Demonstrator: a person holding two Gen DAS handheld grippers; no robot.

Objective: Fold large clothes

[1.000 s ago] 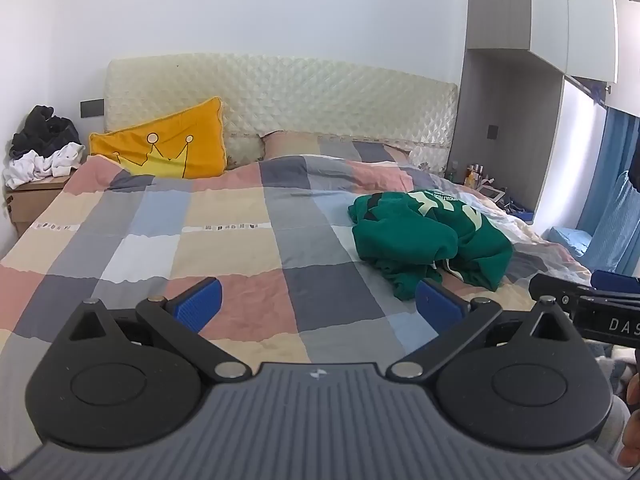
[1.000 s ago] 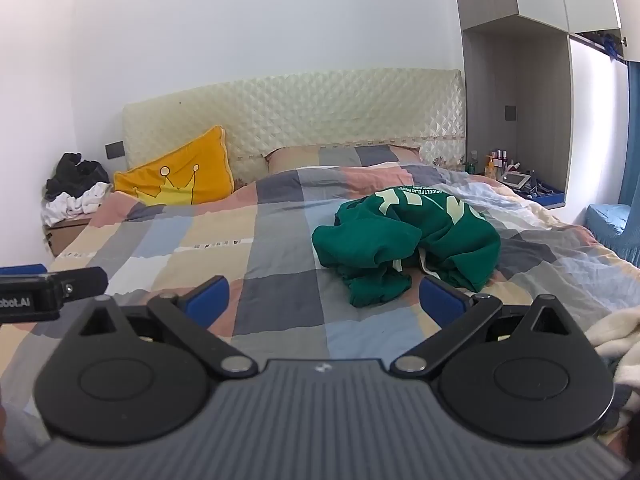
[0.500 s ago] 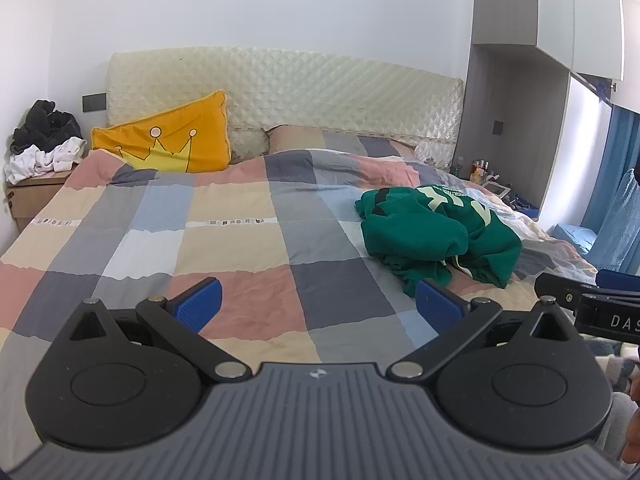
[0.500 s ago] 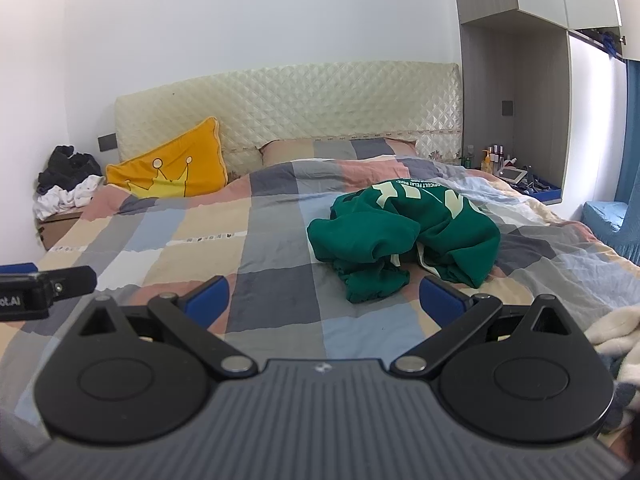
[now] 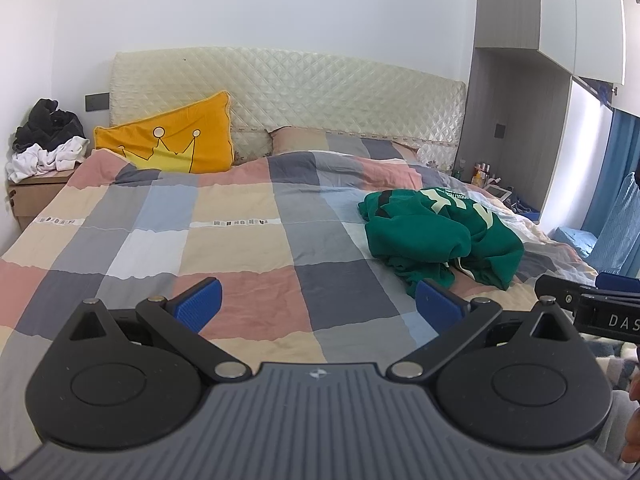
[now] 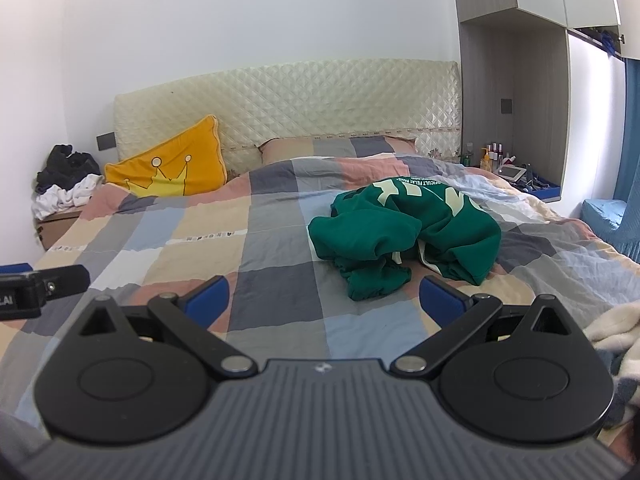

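Observation:
A crumpled green sweatshirt (image 5: 436, 236) (image 6: 404, 232) with pale lettering lies in a heap on the right half of a bed covered by a checked quilt (image 5: 240, 248) (image 6: 272, 272). My left gripper (image 5: 318, 304) hovers open over the near edge of the quilt, left of the heap, with nothing between its blue pads. My right gripper (image 6: 324, 298) is also open and empty, just in front of the sweatshirt's nearest sleeve. The other gripper's tip shows at the edge of each wrist view.
A yellow crown cushion (image 5: 172, 148) and a checked pillow (image 5: 340, 146) lean against the quilted headboard (image 5: 300, 96). A bedside table with piled clothes (image 5: 44, 144) stands at the left. A shelf with bottles (image 6: 504, 164) and blue curtains (image 6: 630, 132) are on the right. White fluffy fabric (image 6: 612, 324) lies bottom right.
Both grippers have edged forward toward the bed, so the sweatshirt looks a little nearer. Both stay open, and the sweatshirt has not moved.

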